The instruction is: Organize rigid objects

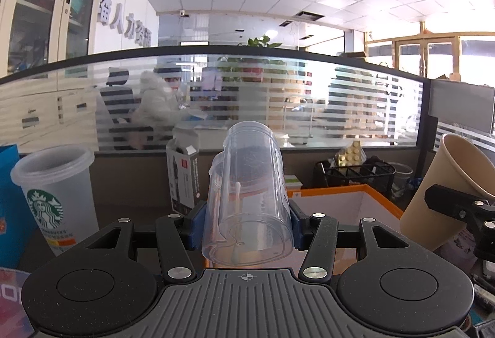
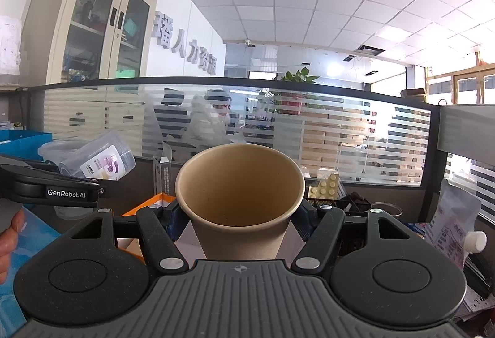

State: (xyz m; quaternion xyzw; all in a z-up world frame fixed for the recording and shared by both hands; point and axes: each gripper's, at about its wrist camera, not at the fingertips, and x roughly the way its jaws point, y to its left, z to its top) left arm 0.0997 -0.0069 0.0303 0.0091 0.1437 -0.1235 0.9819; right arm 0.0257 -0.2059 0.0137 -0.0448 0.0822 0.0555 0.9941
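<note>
Left gripper point(image 1: 246, 223) fingers clamp a clear plastic jar point(image 1: 247, 198), tilted, mouth toward twelve o'clock. Right gripper point(image 2: 239, 220) fingers pinch a brown paper cup point(image 2: 239, 195). Starbucks cup point(image 1: 54, 195) stands at nine o'clock.

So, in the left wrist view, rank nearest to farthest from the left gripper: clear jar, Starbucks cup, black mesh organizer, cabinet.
1. Clear jar, held in the jaws.
2. Starbucks cup, left.
3. Black mesh organizer, behind right.
4. Cabinet, far upper left.

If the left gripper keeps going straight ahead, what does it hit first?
Probably the opened cardboard box standing just behind the clear jar the left gripper holds, though depth is hard to judge.
</note>
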